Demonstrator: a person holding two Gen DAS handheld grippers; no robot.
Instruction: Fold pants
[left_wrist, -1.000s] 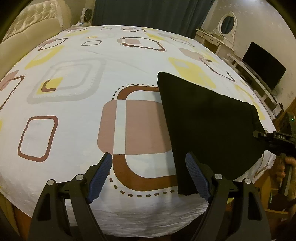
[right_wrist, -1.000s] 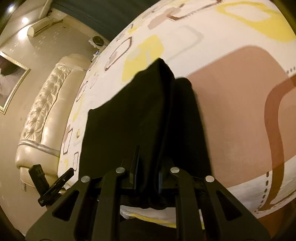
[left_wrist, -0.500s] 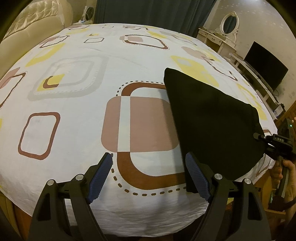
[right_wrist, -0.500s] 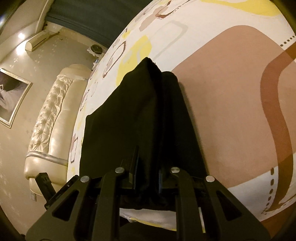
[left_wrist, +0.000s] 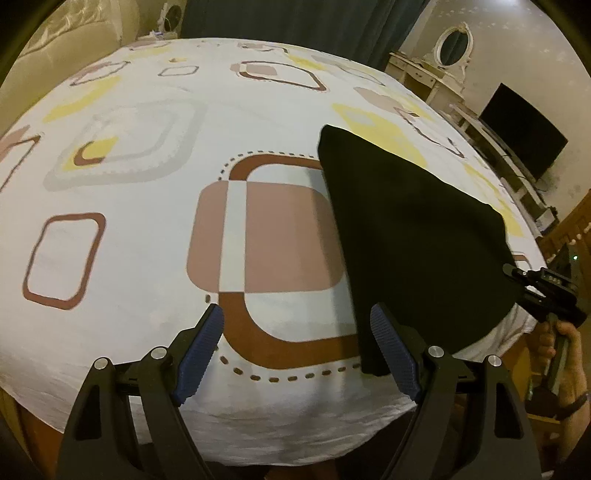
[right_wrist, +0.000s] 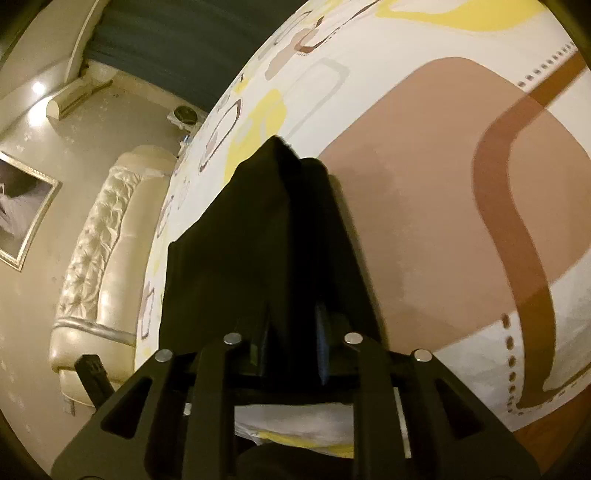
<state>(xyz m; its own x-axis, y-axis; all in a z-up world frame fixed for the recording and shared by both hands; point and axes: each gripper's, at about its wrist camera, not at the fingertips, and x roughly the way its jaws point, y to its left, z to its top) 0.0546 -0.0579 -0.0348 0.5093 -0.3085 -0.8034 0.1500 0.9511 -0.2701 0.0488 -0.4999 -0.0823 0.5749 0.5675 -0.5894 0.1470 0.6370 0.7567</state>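
Left wrist view: left gripper spread wide, empty, over bed; folded black pants lie near bed's right edge, their edge between right gripper's jaws, which are opening.

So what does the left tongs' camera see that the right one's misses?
Only the left camera shows a black television, a white dressing table with an oval mirror, and the person's hand gripping the right tongs' handle. Its own left tongs stand open and empty. Only the right camera shows a framed picture, a wall air conditioner, and the right tongs, jaws opening, with cloth between them. Both show the black pants on the patterned bedsheet, and the cream tufted headboard.
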